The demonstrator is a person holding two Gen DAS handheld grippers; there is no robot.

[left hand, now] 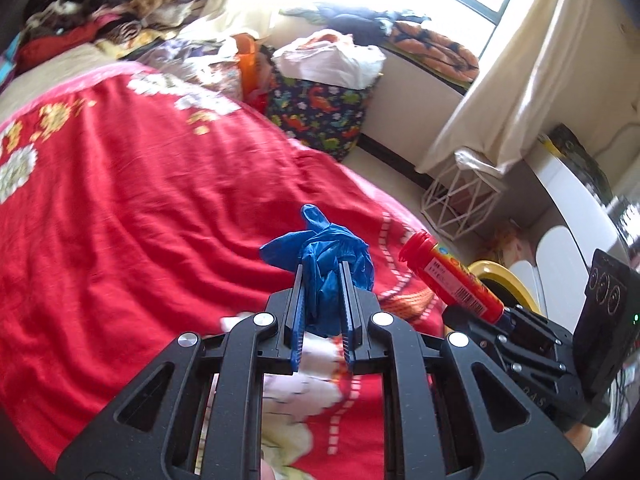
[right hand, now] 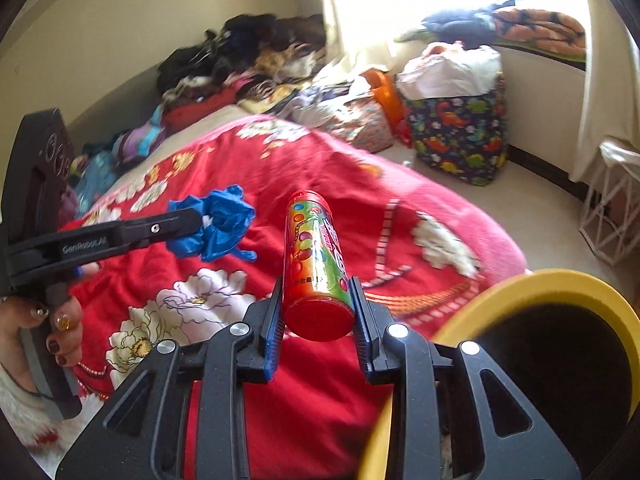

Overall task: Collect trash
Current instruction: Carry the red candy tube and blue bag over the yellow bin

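Gripping a crumpled blue glove [left hand: 320, 264] over the red bed [left hand: 120, 220], left jaws clamped, right jaws holding a red candy tube [right hand: 316, 264], yellow-rimmed bin [right hand: 560, 292] at 4 o'clock, contents dark.

Glossy plastic tube [right hand: 316, 264], crumpled rubbery glove [left hand: 320, 256], soft cloth blanket [left hand: 140, 200].

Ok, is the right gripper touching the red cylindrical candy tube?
Touching: in the right wrist view, the right gripper clamps the red cylindrical candy tube on both sides.
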